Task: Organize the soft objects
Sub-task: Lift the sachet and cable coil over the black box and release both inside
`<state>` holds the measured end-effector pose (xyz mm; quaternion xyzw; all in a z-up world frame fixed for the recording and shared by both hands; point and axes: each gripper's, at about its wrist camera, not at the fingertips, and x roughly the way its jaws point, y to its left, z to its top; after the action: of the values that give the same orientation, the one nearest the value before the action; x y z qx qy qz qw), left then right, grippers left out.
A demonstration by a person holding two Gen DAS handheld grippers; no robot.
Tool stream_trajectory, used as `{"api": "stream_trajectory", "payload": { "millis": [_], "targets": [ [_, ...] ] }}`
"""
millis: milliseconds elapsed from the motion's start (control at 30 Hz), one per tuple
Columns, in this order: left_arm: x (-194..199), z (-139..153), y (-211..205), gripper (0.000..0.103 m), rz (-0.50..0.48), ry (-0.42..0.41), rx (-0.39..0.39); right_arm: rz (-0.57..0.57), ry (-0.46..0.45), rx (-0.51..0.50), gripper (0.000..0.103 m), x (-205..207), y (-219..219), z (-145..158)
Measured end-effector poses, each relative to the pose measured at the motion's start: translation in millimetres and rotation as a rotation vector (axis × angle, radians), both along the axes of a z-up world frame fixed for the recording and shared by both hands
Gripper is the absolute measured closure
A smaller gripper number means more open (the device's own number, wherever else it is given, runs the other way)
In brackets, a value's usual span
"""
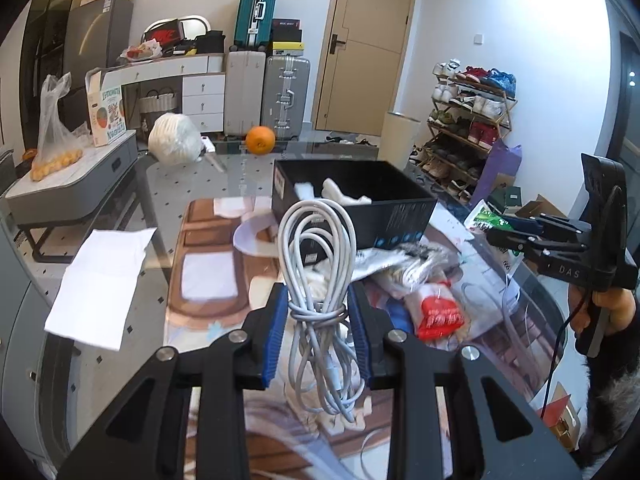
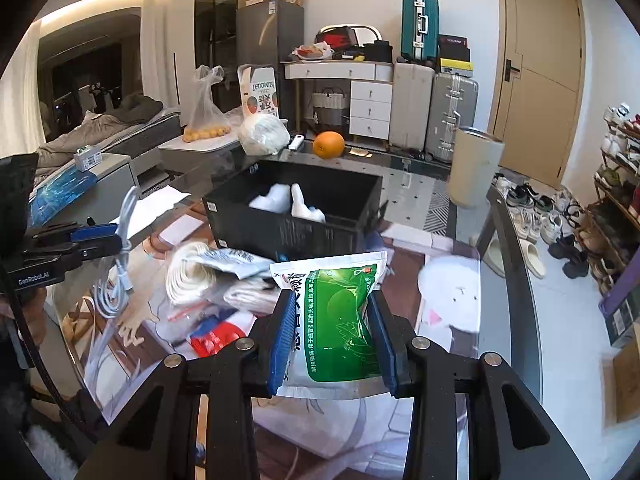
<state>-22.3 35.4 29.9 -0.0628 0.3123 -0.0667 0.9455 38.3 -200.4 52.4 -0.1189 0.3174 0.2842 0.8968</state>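
Cable (image 1: 320, 280): white coil, long axis upright, loop end up toward the box, loose ends hanging below the jaws; held above the counter (image 1: 160, 184).
Left gripper (image 1: 318, 332): jaws closed on the cable at its wrapped waist.
Pouch (image 2: 336, 320): green-and-white soft pack, long axis pointing away from the camera toward the box, top edge far end; lifted off the counter.
Right gripper (image 2: 330, 344): jaws clamped on the pouch's two long sides.
Hidden: pouch's near end cut off behind the blue pads; its print too small to read; the cable's plugs are lost in the tangle.
Box (image 2: 288, 232): black, open top, on the counter beyond both grippers; holds white soft items (image 2: 288, 200), kind unclear.
Pile (image 1: 416, 280): bags and a red packet (image 1: 440, 312) beside the box, overlapping, hard to separate.
Orange (image 1: 260, 140): far counter edge, behind the box.
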Motion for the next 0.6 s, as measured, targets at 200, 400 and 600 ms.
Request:
{"api": "stream_trajectory", "payload": {
  "millis": [200, 400, 600],
  "targets": [
    [21, 19, 3, 0.074, -0.020, -0.034, -0.022, -0.003, -0.021, 0.022, 0.066, 14, 9, 14],
    [54, 40, 0, 0.074, -0.050, -0.074, -0.007, -0.006, -0.025, 0.033, 0.066, 39, 24, 24],
    [94, 46, -4, 0.074, -0.101, -0.073, 0.004, 0.004, -0.024, 0.031, 0.066, 64, 44, 26]
  ]
}}
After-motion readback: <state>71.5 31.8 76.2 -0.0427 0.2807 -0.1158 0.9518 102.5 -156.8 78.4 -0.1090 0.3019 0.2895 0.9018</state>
